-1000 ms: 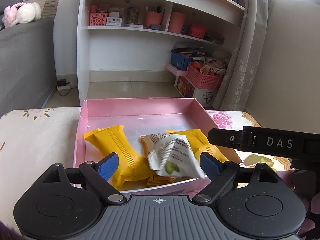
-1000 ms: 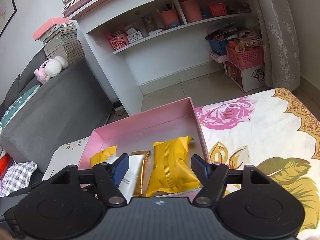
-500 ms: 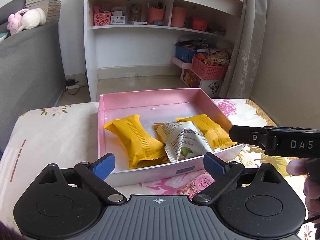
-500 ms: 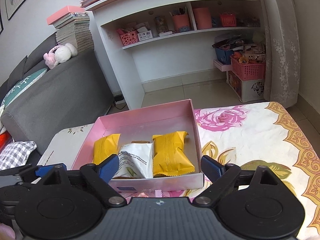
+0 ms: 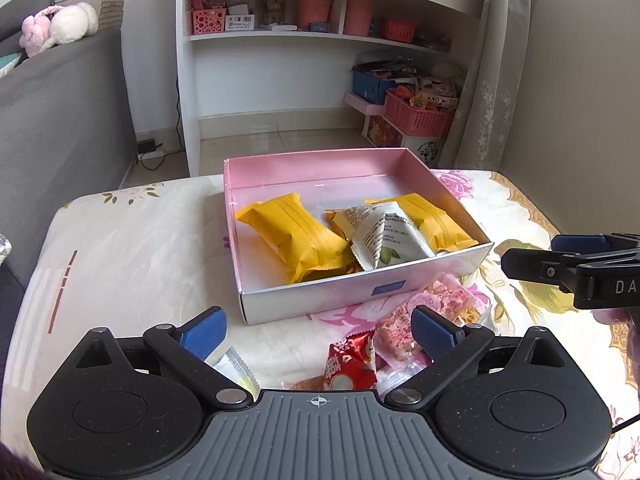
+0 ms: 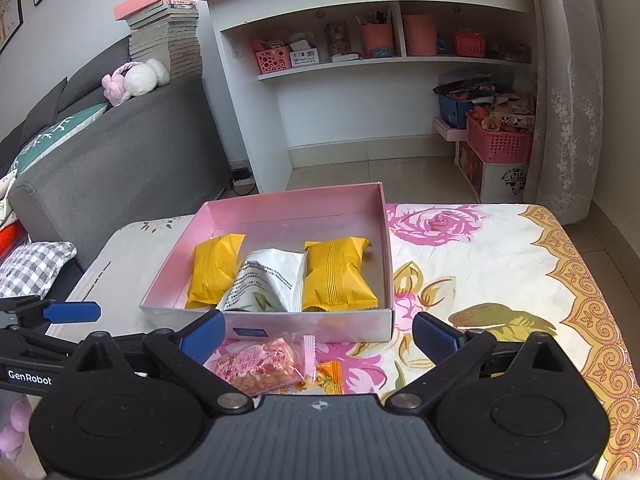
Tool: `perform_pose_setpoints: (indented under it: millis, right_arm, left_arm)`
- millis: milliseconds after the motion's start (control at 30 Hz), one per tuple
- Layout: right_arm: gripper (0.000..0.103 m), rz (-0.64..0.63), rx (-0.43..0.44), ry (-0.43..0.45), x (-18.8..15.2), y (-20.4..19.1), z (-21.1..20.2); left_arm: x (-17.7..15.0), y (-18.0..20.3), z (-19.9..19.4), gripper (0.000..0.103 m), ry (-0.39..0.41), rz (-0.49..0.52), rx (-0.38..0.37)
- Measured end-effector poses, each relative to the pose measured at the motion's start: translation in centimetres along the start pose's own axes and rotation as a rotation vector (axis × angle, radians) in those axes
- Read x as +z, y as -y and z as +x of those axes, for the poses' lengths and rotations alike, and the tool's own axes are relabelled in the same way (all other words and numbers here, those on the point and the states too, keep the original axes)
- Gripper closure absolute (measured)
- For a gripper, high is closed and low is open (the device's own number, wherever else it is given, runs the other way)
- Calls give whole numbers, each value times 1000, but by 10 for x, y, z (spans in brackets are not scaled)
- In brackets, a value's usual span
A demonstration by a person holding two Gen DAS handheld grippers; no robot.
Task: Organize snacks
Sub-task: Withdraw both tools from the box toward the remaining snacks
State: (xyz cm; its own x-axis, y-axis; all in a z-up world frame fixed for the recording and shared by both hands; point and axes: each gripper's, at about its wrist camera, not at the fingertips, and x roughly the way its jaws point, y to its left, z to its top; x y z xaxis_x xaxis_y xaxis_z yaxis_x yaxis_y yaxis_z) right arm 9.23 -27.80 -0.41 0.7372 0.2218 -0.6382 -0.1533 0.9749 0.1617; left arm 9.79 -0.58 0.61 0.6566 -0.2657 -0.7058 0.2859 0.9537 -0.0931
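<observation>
A pink box (image 5: 320, 304) (image 6: 352, 326) sits on the floral tablecloth. It holds two yellow packets (image 5: 296, 236) (image 5: 432, 220) with a white packet (image 5: 384, 240) between them. My left gripper (image 5: 318, 328) stands open, back from the box's near wall, over a red packet (image 5: 352, 364) and a pink nougat packet (image 5: 432, 308). My right gripper (image 6: 319, 332) is also short of the box. Its jaws are opening, nothing is pressed between them, and the pink nougat packet (image 6: 256, 364) and an orange packet (image 6: 330, 376) lie below.
A white-edged packet (image 5: 232, 368) lies under my left finger. The right gripper's fingers (image 5: 568, 260) reach in from the right. A grey sofa (image 6: 120, 152) flanks the table on the left. White shelves (image 5: 320, 36) and pink baskets (image 5: 416, 116) stand beyond.
Both grippers have drawn back from over the box to the table in front of it, and their jaws have widened. Loose packets in front of the box have come into view.
</observation>
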Motion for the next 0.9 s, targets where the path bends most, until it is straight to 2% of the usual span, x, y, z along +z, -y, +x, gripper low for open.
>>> perform_pose_setpoints:
  millis: [900]
  right_arm:
    - [7, -121, 5, -68, -35, -15, -26]
  left_arm:
    - [-46, -26, -26, 3, -46, 79, -2]
